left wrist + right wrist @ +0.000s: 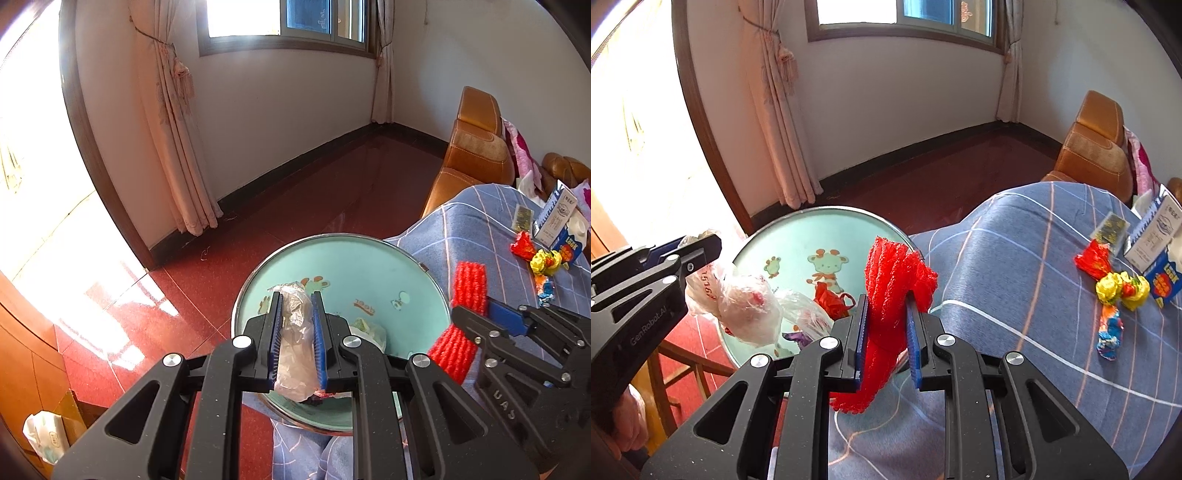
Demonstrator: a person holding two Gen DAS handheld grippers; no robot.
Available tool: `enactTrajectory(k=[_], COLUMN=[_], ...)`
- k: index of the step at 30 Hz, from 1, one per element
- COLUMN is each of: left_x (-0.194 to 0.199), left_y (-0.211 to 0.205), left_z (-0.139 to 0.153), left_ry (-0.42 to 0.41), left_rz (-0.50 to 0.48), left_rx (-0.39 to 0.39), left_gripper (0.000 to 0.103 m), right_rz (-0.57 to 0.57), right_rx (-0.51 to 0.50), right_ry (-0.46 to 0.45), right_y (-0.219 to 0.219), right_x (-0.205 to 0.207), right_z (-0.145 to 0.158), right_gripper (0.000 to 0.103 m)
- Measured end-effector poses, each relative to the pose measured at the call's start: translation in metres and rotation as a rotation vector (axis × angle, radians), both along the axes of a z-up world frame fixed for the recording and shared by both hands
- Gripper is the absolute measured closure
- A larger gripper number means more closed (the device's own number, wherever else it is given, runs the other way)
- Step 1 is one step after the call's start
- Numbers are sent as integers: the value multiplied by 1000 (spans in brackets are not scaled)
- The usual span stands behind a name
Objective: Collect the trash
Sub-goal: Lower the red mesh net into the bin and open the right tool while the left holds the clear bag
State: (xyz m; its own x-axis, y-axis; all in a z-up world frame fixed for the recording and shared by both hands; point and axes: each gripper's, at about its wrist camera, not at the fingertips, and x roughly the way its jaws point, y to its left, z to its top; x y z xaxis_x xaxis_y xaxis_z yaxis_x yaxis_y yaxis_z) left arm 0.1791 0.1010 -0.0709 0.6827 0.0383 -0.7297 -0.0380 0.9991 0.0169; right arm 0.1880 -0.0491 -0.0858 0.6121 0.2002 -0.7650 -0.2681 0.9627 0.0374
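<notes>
My left gripper (297, 300) is shut on a crumpled clear plastic bag (295, 332) and hangs over a round teal basin (369, 266) printed with cartoon animals. From the right wrist view the same bag (746, 306) droops from the left gripper (705, 251) above the basin's left side. My right gripper (888, 306) is shut on a red foam net (894, 277), just right of the basin's rim (827, 209). The basin holds a red wrapper (829, 299) and clear plastic (807, 314). The red net (469, 288) shows in the right gripper (465, 317) in the left wrist view too.
A blue checked cloth (1015, 277) covers the surface on the right. On it lie red (1091, 258), yellow (1123, 288) and blue-orange wrappers (1110, 332), a sachet (1112, 227) and a blue-white carton (1156, 251). An orange armchair (1097, 147) stands behind. Red tiled floor (184, 295) lies to the left.
</notes>
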Motion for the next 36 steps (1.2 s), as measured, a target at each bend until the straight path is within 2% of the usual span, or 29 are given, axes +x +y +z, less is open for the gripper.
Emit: enactTrajectory(k=[12,14,17,19,21,24,25,28,30,32,36], left_x=[26,31,34,35,35,35,34,31,28,24,15], left_y=[1,2,4,5,6,6,6,4,3,-2,-12], left_z=[-23,-26,-28,-30,-30,-30,-30,-27,-23,-19,-11], left_ry=[58,67,74,77,78,77,76,58,42,24,4], left_rz=[10,14,23,27,31,39,41,59,72,86,81], left_rx=[21,22,23,26,28,32,33,52,73,103,124], left_gripper=[88,88,87,85,85,83,78,54,44,28,18], right_rz=[21,29,38,40,37,18,14,-20,-40,-62,-100], right_rx=[1,8,29,36,41,49,54,69,75,68,63], right_ry=[77,88,90,84,74,64,63,52,41,27,1], right_y=[14,16,17,18,17,11,10,-2,-9,-16,-34], right_x=[31,36,40,41,41,38,37,30,25,20,9], right_z=[-29,-32,-33,-32,-29,-24,-23,-18,-14,-10,-2], right_gripper=[82,80,70,69,62,60,60,59,56,56,52])
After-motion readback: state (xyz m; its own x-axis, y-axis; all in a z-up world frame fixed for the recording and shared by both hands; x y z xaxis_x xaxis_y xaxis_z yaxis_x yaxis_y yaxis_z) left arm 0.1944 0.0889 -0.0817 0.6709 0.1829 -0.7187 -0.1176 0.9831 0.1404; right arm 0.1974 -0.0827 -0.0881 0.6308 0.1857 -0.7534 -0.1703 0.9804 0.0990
